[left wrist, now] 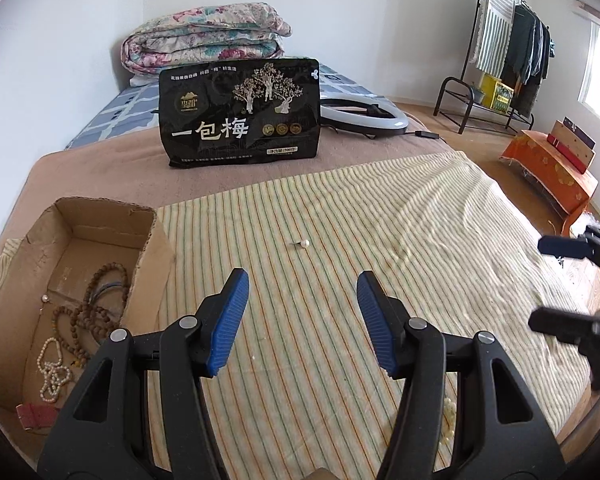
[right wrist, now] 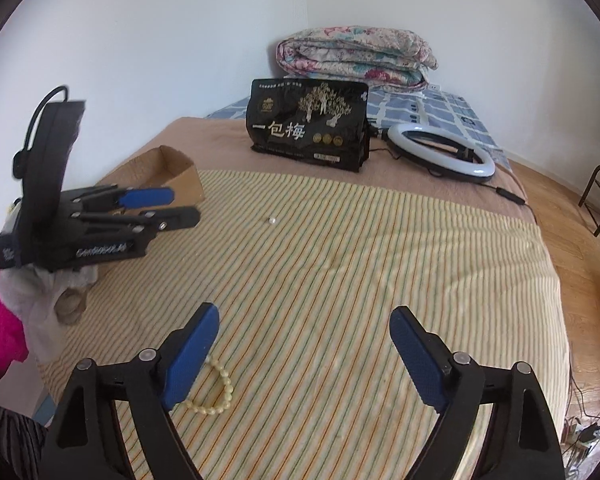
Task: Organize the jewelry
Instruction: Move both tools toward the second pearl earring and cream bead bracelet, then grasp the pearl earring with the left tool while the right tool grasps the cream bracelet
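A small pearl earring (left wrist: 303, 243) lies on the striped cloth (left wrist: 340, 280) ahead of my open, empty left gripper (left wrist: 302, 290); it also shows in the right wrist view (right wrist: 272, 220). A cardboard box (left wrist: 32, 248) at the left holds brown bead strands (left wrist: 96, 312), a white pearl strand (left wrist: 54, 372) and a red band (left wrist: 34, 416). A cream bead bracelet (right wrist: 216, 396) lies just under my right gripper's left finger. My right gripper (right wrist: 304, 332) is open and empty. The left gripper (right wrist: 160, 208) shows at the left, the right gripper (left wrist: 548, 284) at the right edge.
A black snack bag (left wrist: 244, 116) stands on the brown blanket behind the cloth. A ring light (left wrist: 364, 116) lies to its right, a folded floral quilt (left wrist: 204, 40) behind. An orange-covered low stand (left wrist: 552, 176) and a clothes rack (left wrist: 508, 52) stand on the floor at the right.
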`<state>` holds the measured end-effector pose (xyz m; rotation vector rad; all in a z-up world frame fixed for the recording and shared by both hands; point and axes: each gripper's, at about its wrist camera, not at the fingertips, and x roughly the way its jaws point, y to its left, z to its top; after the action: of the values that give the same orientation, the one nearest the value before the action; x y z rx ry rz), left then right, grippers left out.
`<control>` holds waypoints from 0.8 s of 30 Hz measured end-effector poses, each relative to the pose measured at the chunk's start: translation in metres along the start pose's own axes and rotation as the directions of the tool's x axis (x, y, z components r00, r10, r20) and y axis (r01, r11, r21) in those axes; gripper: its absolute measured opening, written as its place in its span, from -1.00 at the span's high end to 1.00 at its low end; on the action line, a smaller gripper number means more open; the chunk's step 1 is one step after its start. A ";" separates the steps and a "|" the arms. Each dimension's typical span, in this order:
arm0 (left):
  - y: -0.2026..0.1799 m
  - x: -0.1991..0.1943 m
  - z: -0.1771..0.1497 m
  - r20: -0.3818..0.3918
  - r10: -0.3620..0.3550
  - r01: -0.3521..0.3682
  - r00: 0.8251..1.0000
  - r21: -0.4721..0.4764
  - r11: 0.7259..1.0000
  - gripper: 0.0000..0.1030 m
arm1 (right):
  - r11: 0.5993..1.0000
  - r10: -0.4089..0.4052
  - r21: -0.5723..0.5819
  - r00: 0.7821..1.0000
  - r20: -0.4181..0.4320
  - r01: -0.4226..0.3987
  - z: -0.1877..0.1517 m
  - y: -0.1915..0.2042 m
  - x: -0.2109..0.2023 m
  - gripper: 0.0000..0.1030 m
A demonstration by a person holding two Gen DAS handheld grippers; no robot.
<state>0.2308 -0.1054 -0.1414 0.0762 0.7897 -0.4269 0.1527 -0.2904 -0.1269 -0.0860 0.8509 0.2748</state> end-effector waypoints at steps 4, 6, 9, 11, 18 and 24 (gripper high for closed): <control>0.000 0.032 0.007 -0.028 -0.001 0.001 1.000 -0.003 1.000 -0.12 | 0.999 0.041 -0.017 0.999 -0.030 -0.041 -0.019 0.010 0.012 -0.46; 0.000 0.047 0.010 -0.037 -0.002 0.002 0.999 -0.005 1.000 -0.10 | 0.998 0.062 -0.028 0.997 -0.041 -0.063 -0.025 0.015 0.017 -0.35; -0.002 0.071 0.013 -0.064 0.015 -0.014 0.998 0.012 1.000 0.05 | 0.995 0.091 -0.037 0.994 -0.056 -0.093 -0.032 0.023 0.024 -0.25; -0.002 0.084 0.015 -0.077 0.022 -0.021 0.997 0.017 1.000 0.09 | 0.993 0.101 -0.047 0.992 -0.070 -0.105 -0.035 0.028 0.029 -0.13; -0.001 0.113 0.019 -0.099 0.035 -0.035 0.994 0.006 0.999 0.23 | 0.987 0.136 -0.066 0.985 -0.109 -0.144 -0.047 0.041 0.046 0.14; -0.003 0.125 0.018 -0.118 0.033 -0.032 0.992 0.017 0.999 0.46 | 0.985 0.146 -0.071 0.982 -0.123 -0.155 -0.049 0.047 0.056 0.24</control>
<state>0.3194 -0.1548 -0.2164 0.1295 0.9010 -0.4003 0.1396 -0.2423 -0.1999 -0.1142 0.9655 0.4499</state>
